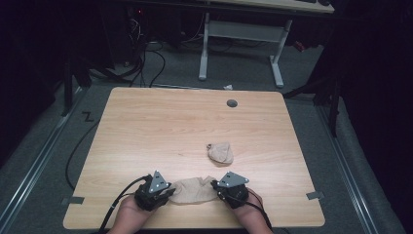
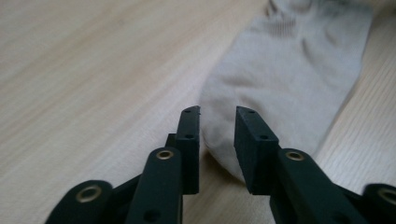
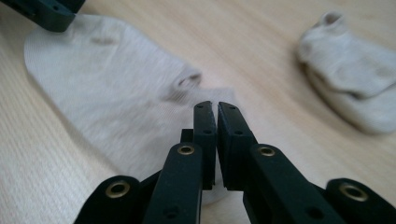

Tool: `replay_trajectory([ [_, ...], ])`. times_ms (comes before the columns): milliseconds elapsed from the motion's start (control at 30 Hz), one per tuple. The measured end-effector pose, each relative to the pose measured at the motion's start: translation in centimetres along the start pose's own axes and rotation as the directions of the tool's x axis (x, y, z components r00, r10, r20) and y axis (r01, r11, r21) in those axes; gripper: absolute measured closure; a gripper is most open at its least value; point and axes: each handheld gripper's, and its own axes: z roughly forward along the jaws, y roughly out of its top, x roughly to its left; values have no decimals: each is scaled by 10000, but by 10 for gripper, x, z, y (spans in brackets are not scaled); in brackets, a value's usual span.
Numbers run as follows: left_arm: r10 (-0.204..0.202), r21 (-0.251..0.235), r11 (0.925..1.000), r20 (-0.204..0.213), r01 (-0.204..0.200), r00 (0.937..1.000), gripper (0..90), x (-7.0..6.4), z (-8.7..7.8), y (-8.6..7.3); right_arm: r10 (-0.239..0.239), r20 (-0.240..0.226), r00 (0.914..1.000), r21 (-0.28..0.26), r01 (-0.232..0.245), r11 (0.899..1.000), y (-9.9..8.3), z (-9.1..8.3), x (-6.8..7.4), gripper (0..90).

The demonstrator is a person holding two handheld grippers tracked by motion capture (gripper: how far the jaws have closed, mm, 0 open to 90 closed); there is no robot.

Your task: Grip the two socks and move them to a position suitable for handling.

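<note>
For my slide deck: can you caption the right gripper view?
Right tongs nearly shut over the flat sock's edge on the table; a folded sock lies beyond.

The flat sock (image 1: 195, 190) is showing a plain beige colour, and the folded sock (image 1: 220, 152) too. The table (image 1: 160, 122) is showing light wood grain. Both grippers are looking black.

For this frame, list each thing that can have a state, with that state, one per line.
flat sock: spread flat on the table, lying between both grippers.
folded sock: bundled up, lying apart farther back.
left gripper: jaws open, straddling one end of the flat sock.
right gripper: jaws nearly shut at the sock's other end; grip on the fabric unclear.
table: wooden top, bearing both socks.
</note>
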Motion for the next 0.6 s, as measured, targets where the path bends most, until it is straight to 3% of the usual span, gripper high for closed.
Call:
replay_trajectory([
  [67, -321, -453, 9985, -186, 313, 9993, 643, 9, -11, 2, 133, 213, 9997, -235, -128, 9996, 1, -5, -6, 877],
  [133, -711, -839, 9941, -334, 681, 9969, 581, 21, -22, 0, 369, 745, 9965, -318, -346, 9989, 1, -9, -21, 892],
  [167, -900, -975, 9915, -358, 862, 9953, 581, 27, -26, -2, 369, 745, 9965, -318, -346, 9989, 1, -9, -21, 892],
  [233, -1241, -1034, 9876, -517, 1183, 9909, 543, 40, -29, -9, 797, 1071, 9910, -407, -758, 9963, 4, -9, -36, 900],
  [267, -1267, -966, 9879, -562, 1209, 9903, 510, 43, -29, -10, 1064, 1355, 9850, -420, -1016, 9939, 8, -7, -51, 900],
  [300, -1310, -942, 9878, -700, 1242, 9889, 510, 47, -28, -12, 1064, 1355, 9850, -420, -1016, 9939, 8, -7, -51, 900],
  [400, -1323, -861, 9886, -1064, 1234, 9855, 461, 55, -21, -13, 1535, 1653, 9742, -343, -1499, 9881, 13, 3, -72, 900],
  [500, -1515, -821, 9862, -982, 1437, 9836, 434, 61, -18, -15, 1955, 1839, 9633, -105, -1970, 9803, 16, 18, -91, 900],
  [600, -1515, -898, 9855, -873, 1436, 9846, 423, 60, -19, -15, 2144, 1855, 9590, -5, -2181, 9759, 16, 25, -98, 899],
])
